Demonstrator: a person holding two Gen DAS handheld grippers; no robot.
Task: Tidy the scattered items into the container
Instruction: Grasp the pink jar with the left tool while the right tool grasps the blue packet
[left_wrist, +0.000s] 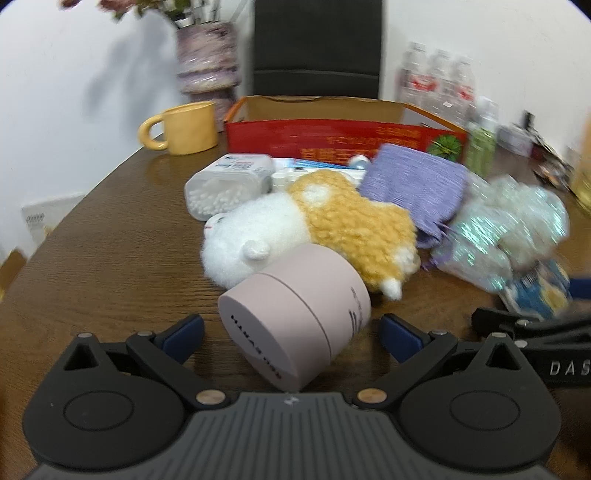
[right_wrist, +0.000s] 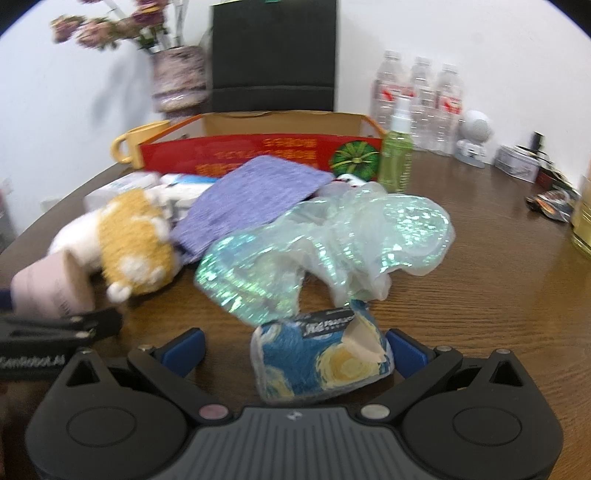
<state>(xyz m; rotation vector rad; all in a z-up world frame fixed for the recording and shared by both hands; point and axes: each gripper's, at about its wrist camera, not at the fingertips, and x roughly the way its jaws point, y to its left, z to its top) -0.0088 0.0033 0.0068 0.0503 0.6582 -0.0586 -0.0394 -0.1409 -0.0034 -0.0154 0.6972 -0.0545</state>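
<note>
A pink cylindrical jar (left_wrist: 295, 317) lies on its side on the brown table, between the spread fingers of my left gripper (left_wrist: 291, 332), which is open and not touching it. In the right wrist view a blue and yellow tissue pack (right_wrist: 317, 362) sits between the fingers of my right gripper (right_wrist: 295, 349), also open. Behind them lie a white and orange plush toy (left_wrist: 314, 229), a purple cloth (left_wrist: 413, 184), an iridescent plastic bag (right_wrist: 332, 243) and a clear cotton swab box (left_wrist: 225, 184). The red cardboard box (left_wrist: 332, 136) stands open at the back.
A yellow mug (left_wrist: 184, 127) stands left of the box and a green spray bottle (right_wrist: 397, 155) right of it. A vase (right_wrist: 179, 77), water bottles (right_wrist: 417, 99), a small tin (right_wrist: 517, 166) and a dark chair (left_wrist: 316, 48) line the far edge.
</note>
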